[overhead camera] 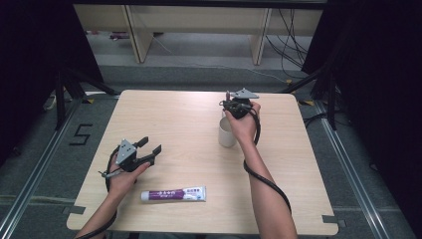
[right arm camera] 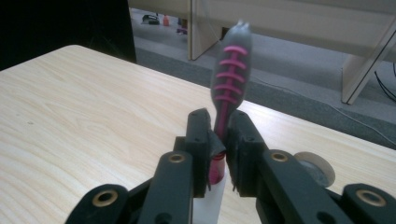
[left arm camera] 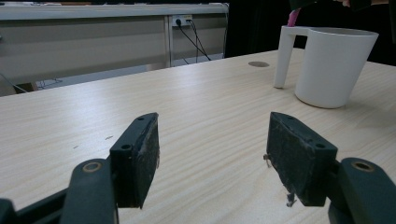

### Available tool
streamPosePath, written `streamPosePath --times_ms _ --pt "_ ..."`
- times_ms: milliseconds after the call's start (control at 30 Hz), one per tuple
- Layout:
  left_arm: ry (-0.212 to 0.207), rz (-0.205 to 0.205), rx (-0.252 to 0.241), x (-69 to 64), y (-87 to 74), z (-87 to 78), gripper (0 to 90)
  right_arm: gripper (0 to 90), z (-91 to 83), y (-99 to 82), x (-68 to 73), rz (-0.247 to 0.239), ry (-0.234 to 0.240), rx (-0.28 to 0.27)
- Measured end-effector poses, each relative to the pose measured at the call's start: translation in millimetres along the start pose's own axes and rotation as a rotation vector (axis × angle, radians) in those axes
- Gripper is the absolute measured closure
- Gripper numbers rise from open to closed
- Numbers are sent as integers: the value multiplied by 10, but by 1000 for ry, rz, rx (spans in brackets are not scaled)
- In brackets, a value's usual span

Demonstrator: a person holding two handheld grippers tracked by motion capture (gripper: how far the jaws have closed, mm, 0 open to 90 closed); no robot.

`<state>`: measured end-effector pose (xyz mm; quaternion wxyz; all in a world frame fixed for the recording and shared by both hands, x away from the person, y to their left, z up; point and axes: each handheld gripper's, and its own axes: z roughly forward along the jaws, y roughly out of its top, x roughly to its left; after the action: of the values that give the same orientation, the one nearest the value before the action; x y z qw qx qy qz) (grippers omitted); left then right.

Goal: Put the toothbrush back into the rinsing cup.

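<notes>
A pink and grey toothbrush (right arm camera: 229,70) stands upright, its thin neck between the jaws of my right gripper (right arm camera: 219,126). The pads sit close on either side with a sliver of room, so the gripper is narrowly open. The brush's lower end goes down into a white handled cup (right arm camera: 210,207). In the high view my right gripper (overhead camera: 231,110) points down over this cup (overhead camera: 227,135) at the table's far middle. My left gripper (overhead camera: 152,145) rests low at the near left, open and holding nothing. Its jaws (left arm camera: 212,154) face the cup (left arm camera: 334,65), where the pink toothbrush (left arm camera: 293,17) pokes out.
A white and purple toothpaste tube (overhead camera: 173,194) lies near the front edge of the wooden table (overhead camera: 174,119), right of my left hand. A small round disc (right arm camera: 317,170) sits in the tabletop beyond the cup. Desks and cables stand on the floor behind.
</notes>
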<state>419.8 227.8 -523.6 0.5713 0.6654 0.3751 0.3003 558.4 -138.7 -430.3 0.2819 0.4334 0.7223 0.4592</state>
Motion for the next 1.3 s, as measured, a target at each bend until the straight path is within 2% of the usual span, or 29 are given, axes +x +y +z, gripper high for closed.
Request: streamPosePath --times_ms 33,100,133,167,233,300,367,433,500,533,600,700,733,767,1000,1167,1300 --pt "0 -1 -1 0 0 0 346 773 3 -8 -5 -7 -12 -8" --pt "0 -2 -1 1 0 1 346 735 0 -13 -8 -4 -5 0" --pt "-1 -2 -1 1 0 1 346 717 -1 -12 -18 -17 -8 -3" --pt "-1 -2 -1 1 0 2 346 697 -11 -11 -6 5 -1 11" --pt "-1 -2 -1 1 0 2 346 655 -21 -2 -5 13 8 28" --pt "-1 -2 -1 1 0 1 346 616 -20 5 -14 -1 14 27" --pt "0 -3 -1 1 -1 1 346 572 -39 13 2 17 9 37" --pt "-1 -2 0 1 0 2 346 530 -47 22 1 29 25 55" --pt "-1 -1 -1 1 0 1 346 499 -58 21 -7 24 21 67" --pt "-1 -2 -1 1 0 1 346 492 -62 21 -10 17 20 70" --pt "0 -4 -2 2 -1 0 346 473 -78 12 -4 38 22 73" --pt "-1 -3 -1 3 0 2 346 457 -106 4 -10 36 21 79" --pt "-1 -3 -1 2 -1 2 346 450 -123 4 -22 22 13 81" --pt "-1 -2 -1 2 0 1 346 447 -130 -2 -7 35 19 75" --pt "-1 -3 -2 1 -1 1 346 423 -214 -23 -30 2 28 79" --pt "-1 -4 -1 4 -1 0 346 415 -281 -63 -30 12 35 86" --pt "-1 -3 -2 3 -1 -1 345 412 -360 -87 -52 -4 37 95"
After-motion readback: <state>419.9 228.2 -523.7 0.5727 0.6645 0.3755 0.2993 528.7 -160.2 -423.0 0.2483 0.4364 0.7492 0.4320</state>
